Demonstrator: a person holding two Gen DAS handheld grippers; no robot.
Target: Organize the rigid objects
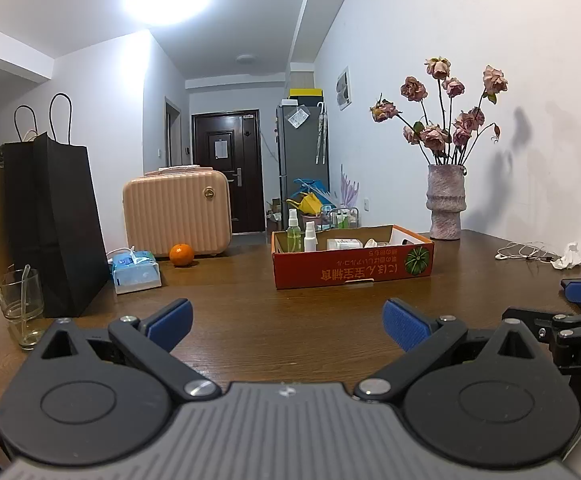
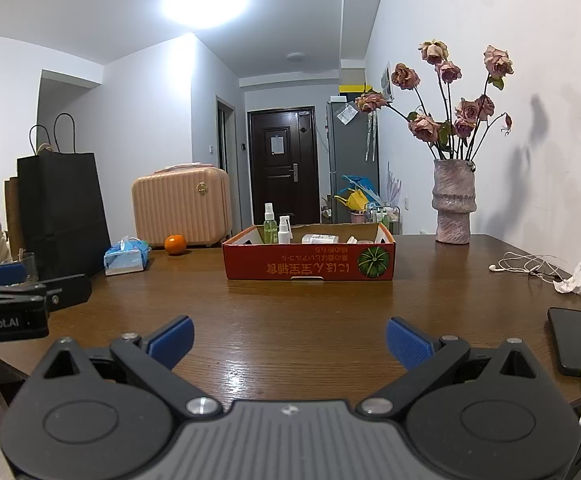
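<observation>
A shallow red cardboard box [image 1: 354, 270] [image 2: 310, 266] sits mid-table, holding two small spray bottles [image 1: 300, 232] [image 2: 276, 226], a white packet [image 1: 344, 244] [image 2: 320, 239] and other small items. An orange [image 1: 181, 255] [image 2: 175, 244] lies on the table to its left. My left gripper [image 1: 288, 326] hovers low over the near table, open and empty. My right gripper [image 2: 289, 340] does the same, open and empty. In the left wrist view the right gripper [image 1: 570, 320] shows at the right edge; the left gripper [image 2: 10, 300] shows at the left edge of the right wrist view.
A black paper bag [image 1: 56, 224] [image 2: 62, 216], a glass [image 1: 20, 306], a tissue pack [image 1: 135, 272] [image 2: 125, 258] and a pink case [image 1: 176, 212] stand left. A vase of dried roses [image 1: 445, 204] [image 2: 453, 204], earphones [image 2: 526, 266], crumpled tissue [image 2: 580, 278] and a charging phone [image 2: 576, 340] are right.
</observation>
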